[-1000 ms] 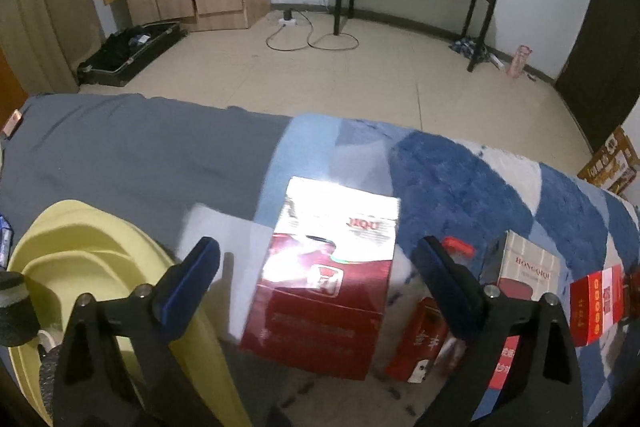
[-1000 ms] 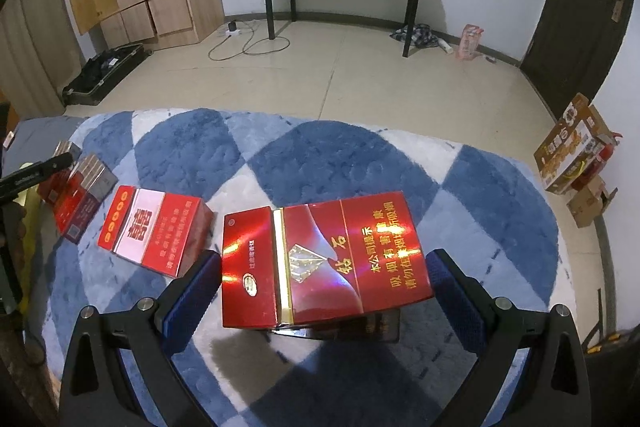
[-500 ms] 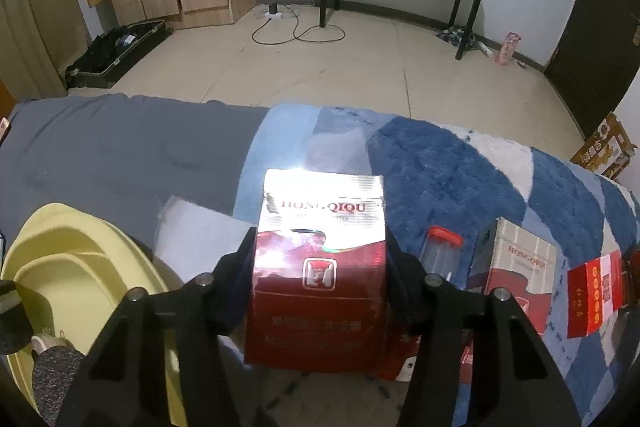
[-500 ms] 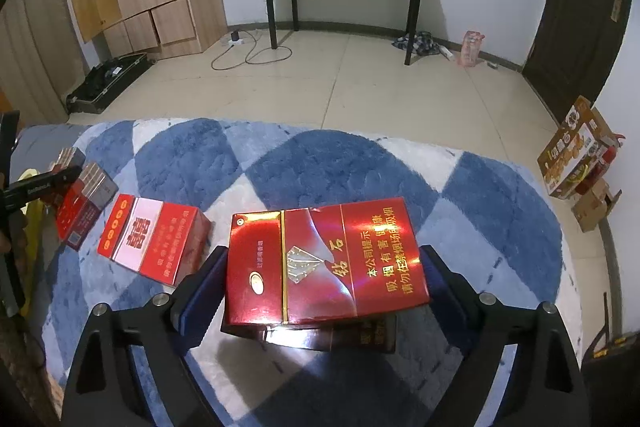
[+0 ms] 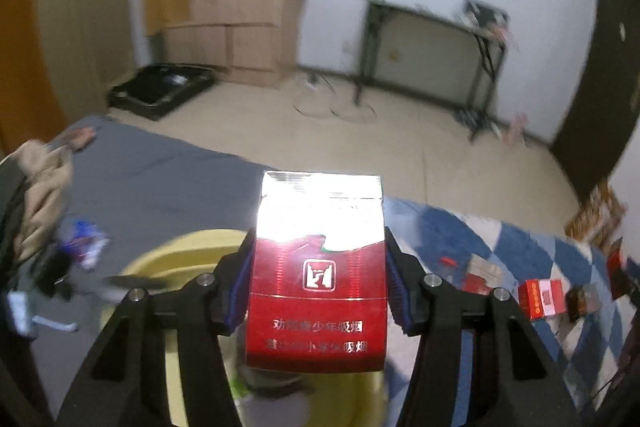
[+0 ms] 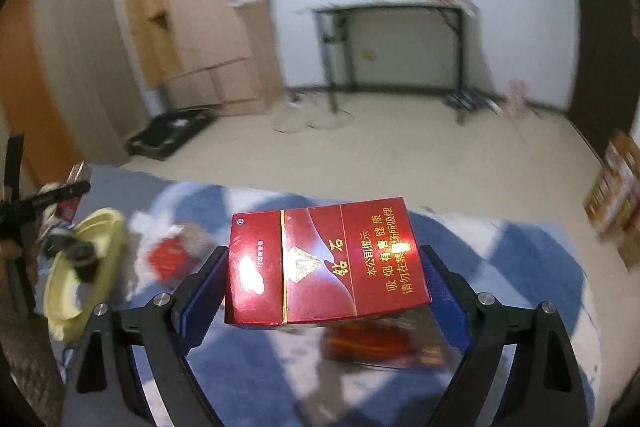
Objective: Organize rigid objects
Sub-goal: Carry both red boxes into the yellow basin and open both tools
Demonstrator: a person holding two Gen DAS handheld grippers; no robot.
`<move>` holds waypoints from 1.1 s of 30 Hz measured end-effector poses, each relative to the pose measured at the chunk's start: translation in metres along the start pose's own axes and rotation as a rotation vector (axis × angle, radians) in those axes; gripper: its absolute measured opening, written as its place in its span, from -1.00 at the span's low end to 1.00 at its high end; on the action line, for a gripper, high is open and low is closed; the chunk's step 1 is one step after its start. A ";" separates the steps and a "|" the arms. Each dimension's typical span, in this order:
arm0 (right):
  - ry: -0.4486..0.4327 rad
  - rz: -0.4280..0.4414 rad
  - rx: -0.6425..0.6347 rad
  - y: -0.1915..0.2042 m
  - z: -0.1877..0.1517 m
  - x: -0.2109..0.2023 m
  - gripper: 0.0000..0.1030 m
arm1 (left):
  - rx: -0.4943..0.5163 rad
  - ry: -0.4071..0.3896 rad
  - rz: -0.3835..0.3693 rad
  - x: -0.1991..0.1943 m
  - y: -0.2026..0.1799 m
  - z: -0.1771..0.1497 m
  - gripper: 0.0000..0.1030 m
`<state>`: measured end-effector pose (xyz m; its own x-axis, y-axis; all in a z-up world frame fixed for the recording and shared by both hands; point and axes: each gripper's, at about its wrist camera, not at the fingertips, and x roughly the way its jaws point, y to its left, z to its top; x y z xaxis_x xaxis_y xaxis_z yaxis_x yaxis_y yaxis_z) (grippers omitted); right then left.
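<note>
Both cartons lifted, left claw (image 5: 318,283) gripping silver-topped carton (image 5: 318,267) (over yellow basin (image 5: 160,267)), right claw (image 6: 320,287) gripping red carton (image 6: 324,263)

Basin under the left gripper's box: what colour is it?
Pale yellow basin; it shows best in the left wrist view.

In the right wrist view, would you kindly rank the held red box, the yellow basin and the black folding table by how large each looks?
1. Red box, largest, though it sits closest to the camera.
2. Black folding table, far across the room.
3. Yellow basin, seen edge-on and blurred; close to the table in apparent size, so this order is unsure.
</note>
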<state>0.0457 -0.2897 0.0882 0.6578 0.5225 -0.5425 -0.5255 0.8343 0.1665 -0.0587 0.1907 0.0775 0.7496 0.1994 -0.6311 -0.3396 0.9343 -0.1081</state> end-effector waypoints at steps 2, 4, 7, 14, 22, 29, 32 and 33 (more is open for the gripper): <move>-0.024 0.092 -0.074 0.044 0.003 -0.001 0.76 | -0.075 -0.042 0.043 -0.022 0.040 -0.007 0.11; -0.018 0.195 -0.151 0.091 0.004 0.005 0.76 | -0.160 -0.033 0.083 -0.027 0.083 -0.016 0.11; 0.025 0.326 -0.287 0.165 0.003 0.024 0.76 | -0.253 0.018 0.134 -0.020 0.123 -0.033 0.11; 0.241 0.508 -0.563 0.311 -0.024 0.095 0.76 | -0.351 0.067 0.090 -0.007 0.164 -0.059 0.11; 0.412 0.443 -0.599 0.348 -0.053 0.141 0.75 | -0.290 0.130 0.068 -0.001 0.158 -0.066 0.12; 0.417 0.381 -0.648 0.381 -0.057 0.158 0.76 | -0.282 0.247 0.064 0.040 0.150 -0.068 0.12; 0.424 0.393 -0.640 0.381 -0.062 0.165 0.77 | -0.284 0.271 0.055 0.051 0.149 -0.068 0.13; 0.426 0.395 -0.635 0.382 -0.062 0.167 0.78 | -0.278 0.278 0.060 0.052 0.147 -0.067 0.13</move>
<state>-0.0789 0.1053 0.0105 0.1717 0.5375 -0.8256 -0.9591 0.2827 -0.0154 -0.1082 0.3187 -0.0229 0.5542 0.1279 -0.8225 -0.5474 0.8004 -0.2444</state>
